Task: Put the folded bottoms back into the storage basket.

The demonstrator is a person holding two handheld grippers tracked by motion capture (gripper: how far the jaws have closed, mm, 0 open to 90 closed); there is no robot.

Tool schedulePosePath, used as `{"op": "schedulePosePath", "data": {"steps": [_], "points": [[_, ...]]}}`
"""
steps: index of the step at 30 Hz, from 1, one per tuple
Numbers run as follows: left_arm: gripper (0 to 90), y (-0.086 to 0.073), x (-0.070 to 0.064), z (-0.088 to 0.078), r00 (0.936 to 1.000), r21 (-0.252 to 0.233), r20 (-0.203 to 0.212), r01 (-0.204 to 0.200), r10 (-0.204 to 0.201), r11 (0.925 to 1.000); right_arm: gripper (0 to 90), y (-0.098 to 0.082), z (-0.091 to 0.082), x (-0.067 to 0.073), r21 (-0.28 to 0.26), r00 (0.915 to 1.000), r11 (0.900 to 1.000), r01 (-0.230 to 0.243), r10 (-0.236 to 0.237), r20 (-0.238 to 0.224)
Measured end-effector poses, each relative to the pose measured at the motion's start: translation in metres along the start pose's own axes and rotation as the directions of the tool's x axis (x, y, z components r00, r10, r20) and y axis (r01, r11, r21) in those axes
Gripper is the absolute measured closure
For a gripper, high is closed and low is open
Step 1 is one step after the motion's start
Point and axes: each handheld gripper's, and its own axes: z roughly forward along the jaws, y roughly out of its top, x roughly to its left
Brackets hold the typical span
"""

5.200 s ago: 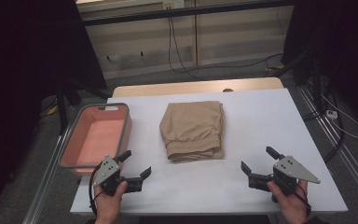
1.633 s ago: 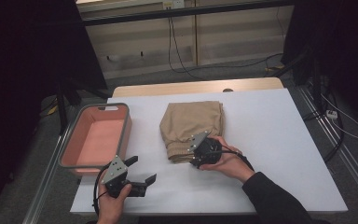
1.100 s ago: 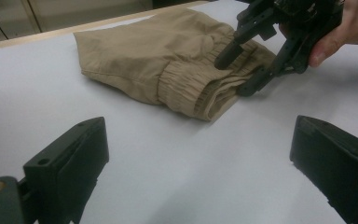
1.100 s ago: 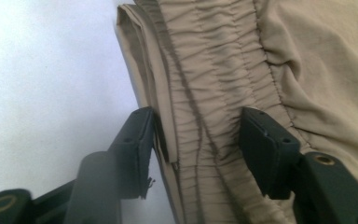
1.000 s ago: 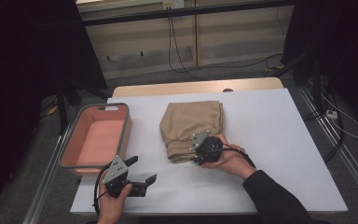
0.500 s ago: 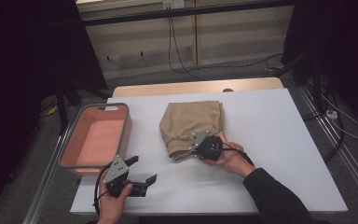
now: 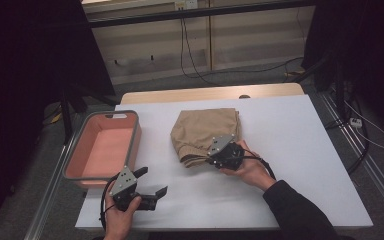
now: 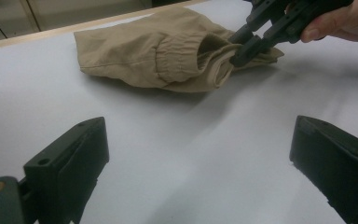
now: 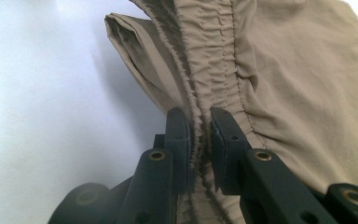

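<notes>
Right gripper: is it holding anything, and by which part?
Yes. The right gripper is shut on the folded tan trousers, pinching the gathered elastic waistband at the garment's near edge. The left gripper holds nothing, its jaws open over the table.

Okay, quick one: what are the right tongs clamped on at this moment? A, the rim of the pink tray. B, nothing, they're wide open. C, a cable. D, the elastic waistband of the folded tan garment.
D: the right tongs pinch the gathered waistband of the tan garment between both pads.

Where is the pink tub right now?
In the high view, the pink tub sits at the table's left edge, left of the folded tan trousers, just beyond the left tool.
</notes>
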Motion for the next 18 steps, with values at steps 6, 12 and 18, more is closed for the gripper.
{"op": "schedulePosePath", "data": {"steps": [6,12,18], "points": [[6.5,0.001,0.0,0.0,0.9999,0.012,-0.013,-0.006,0.007,0.9999,78.5,0.001,-0.008,0.003,-0.037,0.9994,0.999,-0.017,0.016,-0.029],[8.5,0.002,0.004,0.0,0.9996,-0.002,-0.012,0.025,-0.025,0.9997,78.5,0.002,-0.012,0.009,-0.044,0.9992,0.999,-0.006,0.004,-0.04],[7.5,0.006,0.01,0.01,0.9973,0.01,0.017,0.071,-0.071,0.9974,78.6,0.001,-0.017,0.018,-0.055,0.9981,0.998,-0.002,-0.002,-0.062]]}}
